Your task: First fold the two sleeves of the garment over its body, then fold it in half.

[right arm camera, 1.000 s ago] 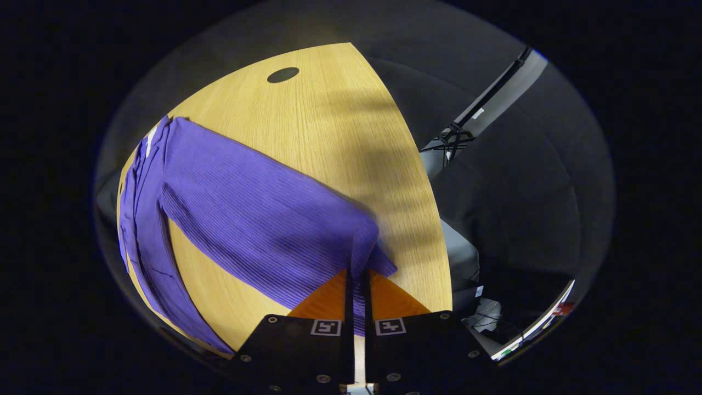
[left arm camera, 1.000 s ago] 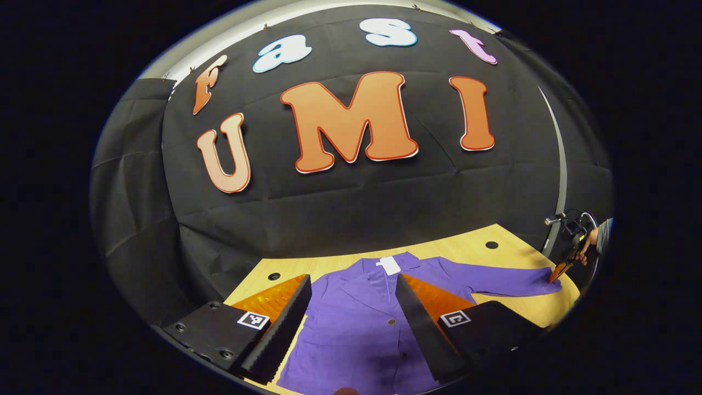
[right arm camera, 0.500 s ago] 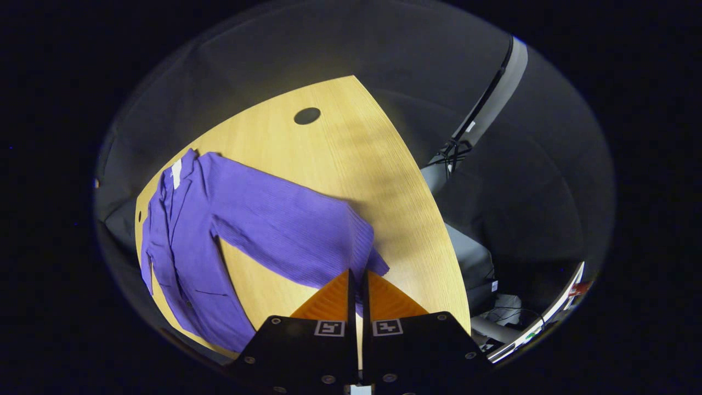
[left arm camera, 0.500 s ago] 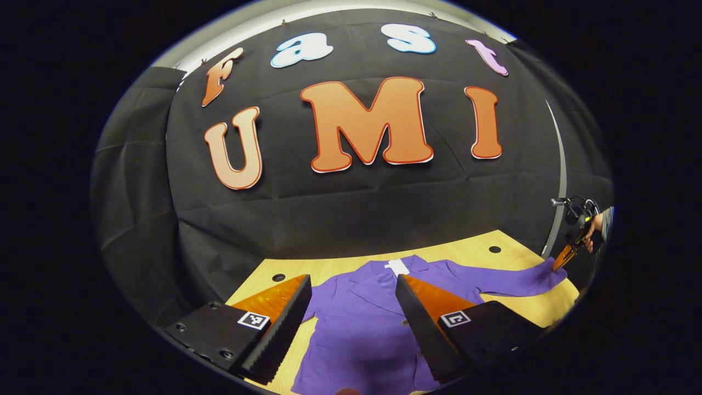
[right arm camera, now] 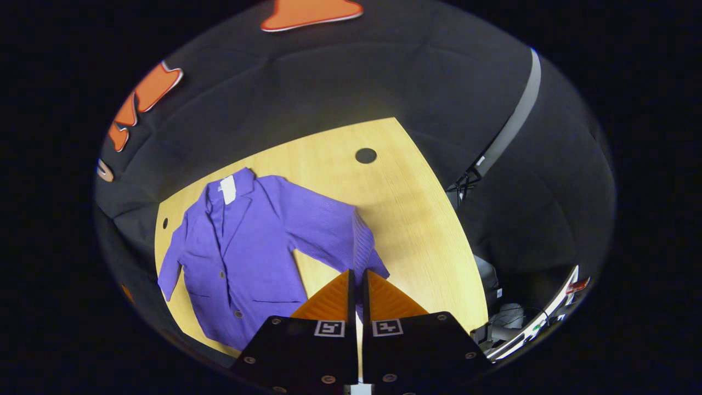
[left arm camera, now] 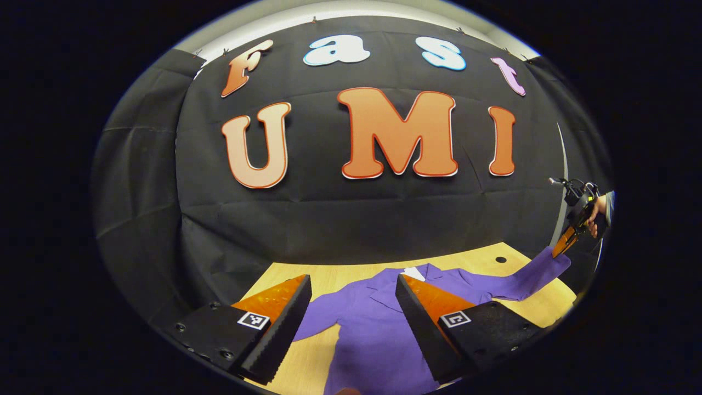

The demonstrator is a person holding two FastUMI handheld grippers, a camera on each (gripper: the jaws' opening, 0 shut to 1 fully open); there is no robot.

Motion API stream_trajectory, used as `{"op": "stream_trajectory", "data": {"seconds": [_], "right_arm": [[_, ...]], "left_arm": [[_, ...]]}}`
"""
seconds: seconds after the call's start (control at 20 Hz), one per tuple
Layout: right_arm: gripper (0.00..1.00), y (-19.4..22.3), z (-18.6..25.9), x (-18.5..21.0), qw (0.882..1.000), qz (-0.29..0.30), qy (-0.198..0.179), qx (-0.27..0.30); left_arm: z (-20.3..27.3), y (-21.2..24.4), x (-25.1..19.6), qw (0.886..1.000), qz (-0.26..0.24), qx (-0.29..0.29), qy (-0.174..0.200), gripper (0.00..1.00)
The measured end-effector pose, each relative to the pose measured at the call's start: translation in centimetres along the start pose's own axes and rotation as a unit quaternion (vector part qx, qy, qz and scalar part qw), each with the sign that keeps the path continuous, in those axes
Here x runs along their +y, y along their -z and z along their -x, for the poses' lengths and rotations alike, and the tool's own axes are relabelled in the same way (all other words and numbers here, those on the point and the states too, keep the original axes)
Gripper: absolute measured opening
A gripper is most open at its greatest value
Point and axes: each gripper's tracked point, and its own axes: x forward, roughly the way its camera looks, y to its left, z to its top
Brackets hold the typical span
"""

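A purple jacket (right arm camera: pixel 241 252) lies face up on the wooden table (right arm camera: pixel 406 219), collar toward the wall, a white tag at its neck. My right gripper (right arm camera: pixel 357 273) is shut on the cuff of one sleeve (right arm camera: pixel 334 230) and holds it lifted off the table. In the left gripper view that sleeve (left arm camera: pixel 521 277) rises at the far right to the right gripper (left arm camera: pixel 562 247), held by a hand. My left gripper (left arm camera: pixel 354 282) hovers open above the jacket's body (left arm camera: pixel 378 329), nothing between its fingers. The other sleeve (right arm camera: pixel 171 263) lies flat beside the body.
The table has small round dark holes (right arm camera: pixel 366 155) near its far corners. A grey post (right arm camera: pixel 510 131) with cables stands past the table's right edge. The black cloth wall runs close behind the table.
The right gripper has risen and pulled back, lifting the sleeve cuff off the table. The left gripper has drawn back and up, staying open.
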Motion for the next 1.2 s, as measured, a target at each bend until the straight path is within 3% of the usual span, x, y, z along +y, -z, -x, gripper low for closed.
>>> {"op": "stream_trajectory", "data": {"seconds": [0.45,0.85,1.2], "right_arm": [[0.04,-2.9,4.3,12.6,0.999,0.032,-0.021,-0.037],[0.04,-2.9,4.6,25.1,0.995,0.075,-0.055,-0.043],[0.04,-2.1,3.8,35.4,0.989,0.102,-0.101,-0.039]], "left_arm": [[0.2,1.4,9.1,1.0,0.005,-0.001,-0.014,0.97],[0.4,3.6,16.5,0.999,0.014,0.015,-0.031,0.97],[0.1,5.4,20.5,0.998,0.017,0.029,-0.046,0.97]]}}
